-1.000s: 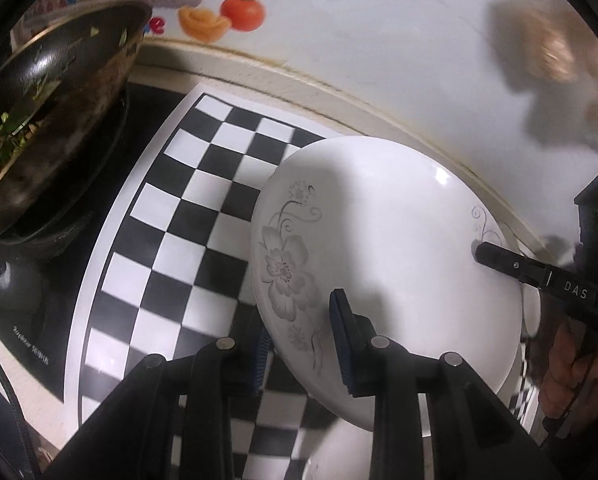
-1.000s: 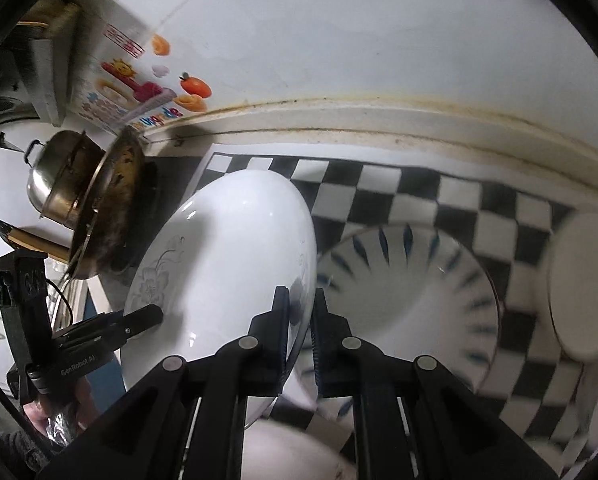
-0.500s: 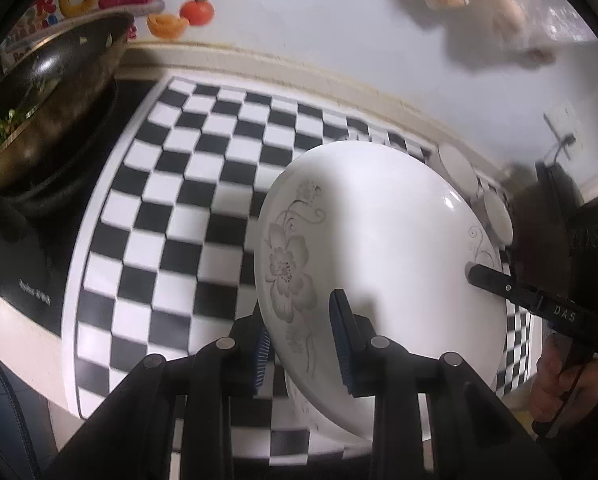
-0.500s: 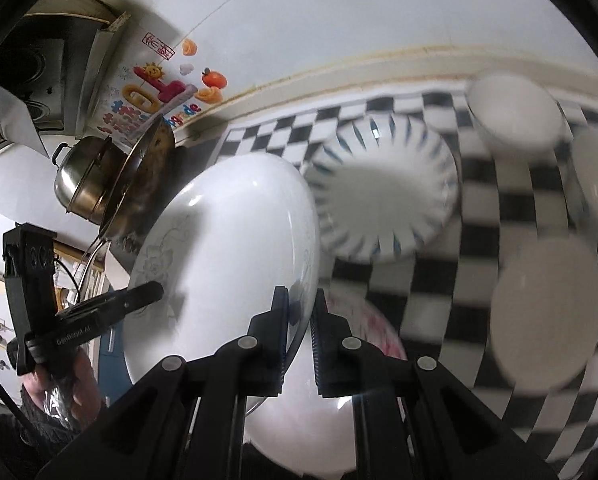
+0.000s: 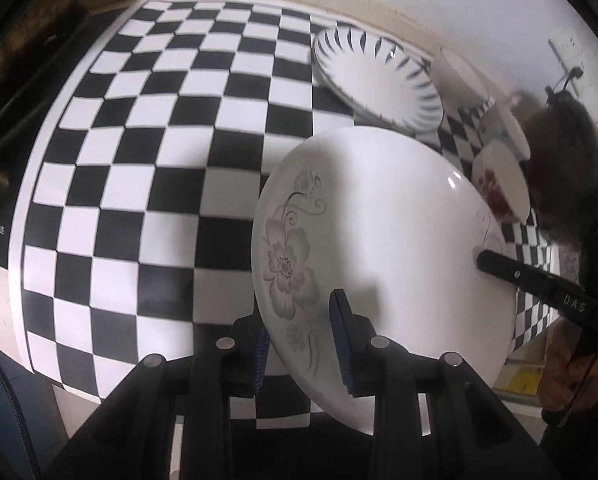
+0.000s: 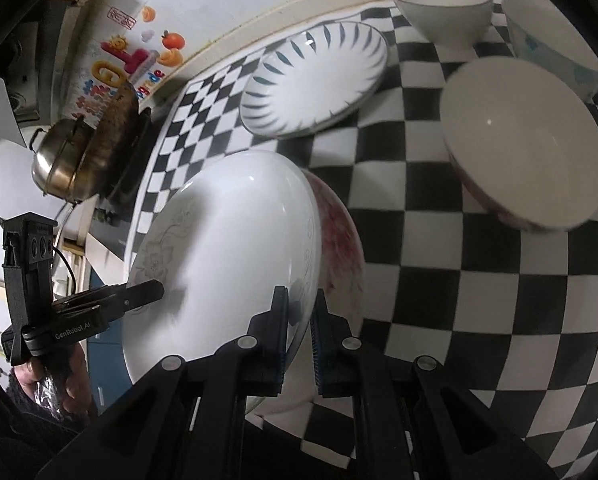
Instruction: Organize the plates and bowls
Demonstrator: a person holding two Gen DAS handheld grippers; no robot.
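Left wrist view: the left gripper [image 5: 301, 342] is clamping the near rim of a white floral plate [image 5: 383, 248], one blue pad on each face. The plate is hanging tilted above the checkered mat [image 5: 171, 152], not lying on it. The right gripper [image 5: 479, 258] is reaching in from the right and pinching the plate's far rim; only its upper finger is showing here. The plate is carrying nothing. Behind it, a blue-striped plate [image 5: 379, 80] is lying on the mat, also holding nothing. To the right, three bowls are showing: a plain white bowl [image 5: 459, 76], a second pale one [image 5: 507, 132] that is blurred, and a red-flowered bowl [image 5: 499, 184] nearest the held plate.

Right wrist view: the right gripper [image 6: 301, 316] is gripping the floral plate [image 6: 227, 252] at its near edge, its jaws narrowed onto the rim. The left gripper [image 6: 155, 290] is biting the opposite edge. A red-patterned dish [image 6: 339, 236] is sitting just behind and under the held plate. The striped plate [image 6: 315, 76] is lying further back. Three more bowls are showing: a large one [image 6: 523, 144] tipped toward the camera with nothing inside, a small white one [image 6: 443, 12] at the back, and a pale blue-printed one [image 6: 551, 44] at the right edge. At the left, a steel pot [image 6: 59, 160] and a dark wok [image 6: 115, 128] are standing together.
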